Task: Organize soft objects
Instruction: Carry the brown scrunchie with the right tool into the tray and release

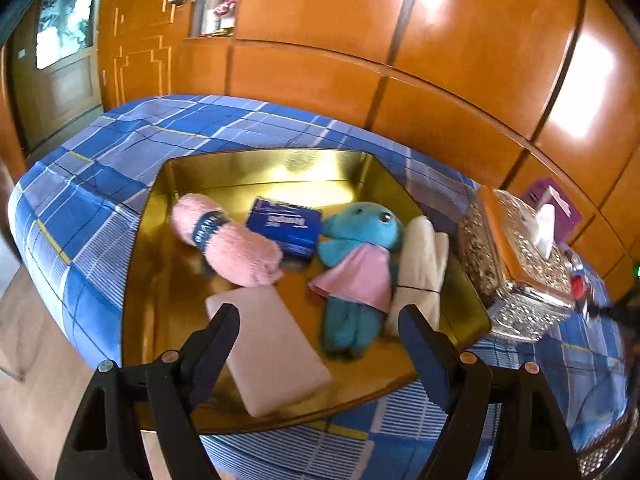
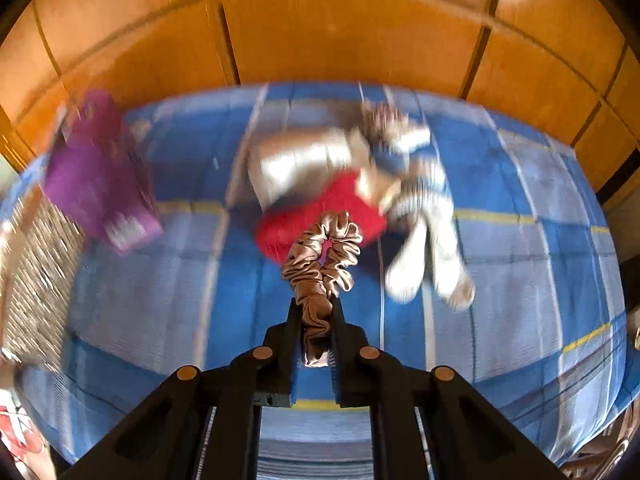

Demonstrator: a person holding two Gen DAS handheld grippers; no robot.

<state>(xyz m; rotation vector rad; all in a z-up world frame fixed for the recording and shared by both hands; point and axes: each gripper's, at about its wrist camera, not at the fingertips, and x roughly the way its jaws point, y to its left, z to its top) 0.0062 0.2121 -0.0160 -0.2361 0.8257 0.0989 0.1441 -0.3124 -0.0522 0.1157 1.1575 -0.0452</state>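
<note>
A gold tray (image 1: 188, 312) lies on the blue checked bedspread (image 1: 100, 160). In it are a rolled pink towel (image 1: 236, 244), a blue packet (image 1: 286, 228), a teal plush doll in a pink dress (image 1: 356, 268), a folded cream cloth (image 1: 422, 268) and a flat pale pink pad (image 1: 272, 348). My left gripper (image 1: 318, 320) hangs open above the tray's near side, over the pad, with nothing between its fingers. My right gripper (image 2: 317, 308) is shut on a tan satin scrunchie (image 2: 324, 256), held above the bedspread (image 2: 520, 280). Beyond it lie a red soft item (image 2: 280, 232) and a striped plush toy (image 2: 416, 200), both blurred.
An ornate silver tissue box (image 1: 516, 264) stands right of the tray, with a purple box (image 1: 556, 200) behind it. The purple box (image 2: 96, 176) also shows at the left in the right wrist view. Wooden wardrobe panels (image 1: 440, 60) rise behind the bed.
</note>
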